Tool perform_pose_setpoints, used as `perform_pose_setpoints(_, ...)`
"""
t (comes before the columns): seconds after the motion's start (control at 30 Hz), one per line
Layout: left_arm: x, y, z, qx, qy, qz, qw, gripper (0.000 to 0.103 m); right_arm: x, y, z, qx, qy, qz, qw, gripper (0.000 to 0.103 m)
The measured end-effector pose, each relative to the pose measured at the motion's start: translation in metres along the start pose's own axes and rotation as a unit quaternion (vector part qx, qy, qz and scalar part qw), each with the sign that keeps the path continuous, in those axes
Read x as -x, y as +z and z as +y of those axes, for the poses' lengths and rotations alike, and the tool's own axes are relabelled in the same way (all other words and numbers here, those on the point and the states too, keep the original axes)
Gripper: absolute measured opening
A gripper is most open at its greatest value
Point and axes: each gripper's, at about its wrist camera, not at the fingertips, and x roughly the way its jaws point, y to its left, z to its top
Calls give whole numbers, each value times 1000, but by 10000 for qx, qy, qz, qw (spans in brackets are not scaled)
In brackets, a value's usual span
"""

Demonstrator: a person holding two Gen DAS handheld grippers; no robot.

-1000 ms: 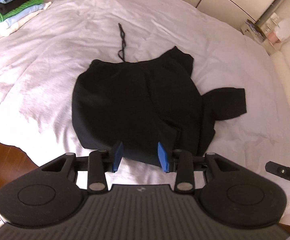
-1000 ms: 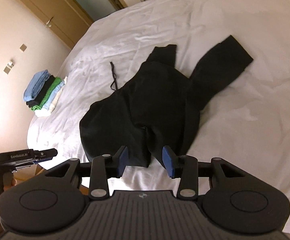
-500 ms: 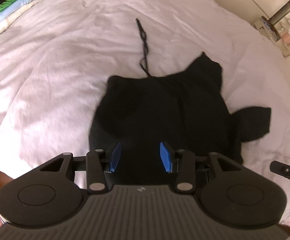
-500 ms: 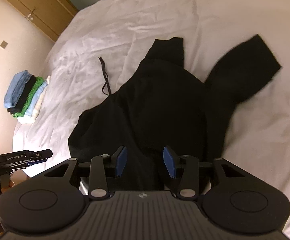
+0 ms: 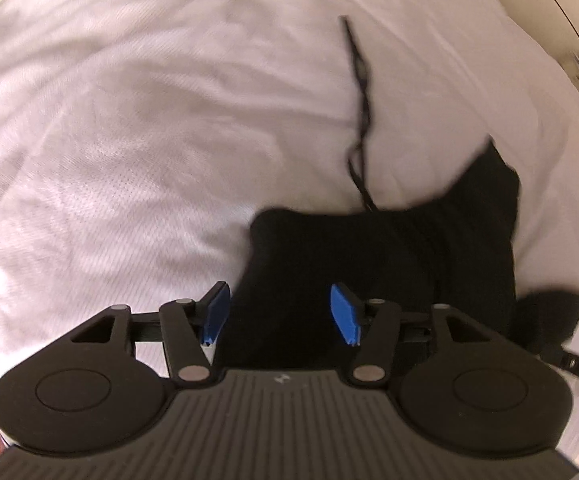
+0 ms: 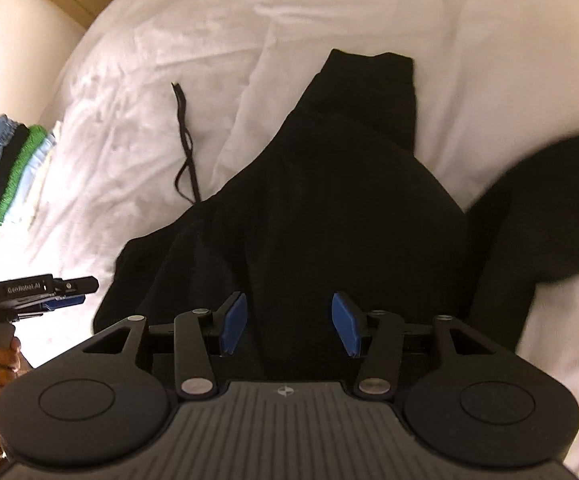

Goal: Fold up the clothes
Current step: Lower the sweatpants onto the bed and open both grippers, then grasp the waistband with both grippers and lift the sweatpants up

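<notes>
Black garment [image 6: 329, 208] on white bed [image 6: 169, 80], under both spread, empty tongs, left tongs [image 5: 281, 314], right tongs [image 6: 289, 324].

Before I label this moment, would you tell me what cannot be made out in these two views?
- Black garment: its near edge is hidden behind the gripper bodies in both views.
- Its right sleeve: smeared by motion blur in the right wrist view; its end is unclear.
- Stack of folded clothes: small in the right wrist view; the count is uncertain.
- Left gripper: whether its open fingers touch the cloth cannot be told.
</notes>
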Motion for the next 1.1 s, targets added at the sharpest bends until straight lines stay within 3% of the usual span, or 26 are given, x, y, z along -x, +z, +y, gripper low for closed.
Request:
perform_pose_setpoints(0.23, -50, 33, 32, 995, -490, 258, 9935, 51, -51, 63, -22, 367, 36, 131, 9992, 53)
perform_pose_setpoints(0.37, -62, 31, 38, 1185, -715, 343, 9898, 52, -72, 96, -33, 512, 107, 47, 9986, 58)
perform_pose_setpoints(0.67, -90, 26, 53, 1606, -1220, 532, 9780, 55, -121, 157, -39, 1088, 303, -47, 9936, 58)
perform_pose_setpoints(0.8, -93, 25, 54, 1567, -1401, 418, 9768, 56, -153, 174, -43, 1189, 382, 171, 9920, 59)
perform_pose_setpoints(0.87, -94, 24, 53, 1486, -1422, 409, 9778, 51, -165, 176, -46, 1196, 515, 356, 9908, 59)
perform_pose_setpoints(0.9, -94, 24, 51, 1372, -1361, 388, 9804, 38, -168, 175, -47, 1236, 595, 452, 9895, 57)
perform_pose_setpoints(0.93, -93, 23, 49, 1259, -1300, 367, 9828, 26, -170, 173, -48, 1294, 655, 535, 9880, 46)
perform_pose_setpoints(0.97, -93, 22, 47, 1139, -1271, 338, 9847, 25, -168, 172, -47, 1409, 649, 581, 9862, 31)
perform_pose_setpoints(1.0, -94, 21, 47, 1102, -1272, 311, 9852, 25, -167, 171, -46, 1523, 643, 626, 9843, 26)
perform_pose_setpoints(1.1, -98, 20, 50, 1213, -1285, 265, 9839, 31, -163, 170, -48, 1618, 742, 683, 9817, 24)
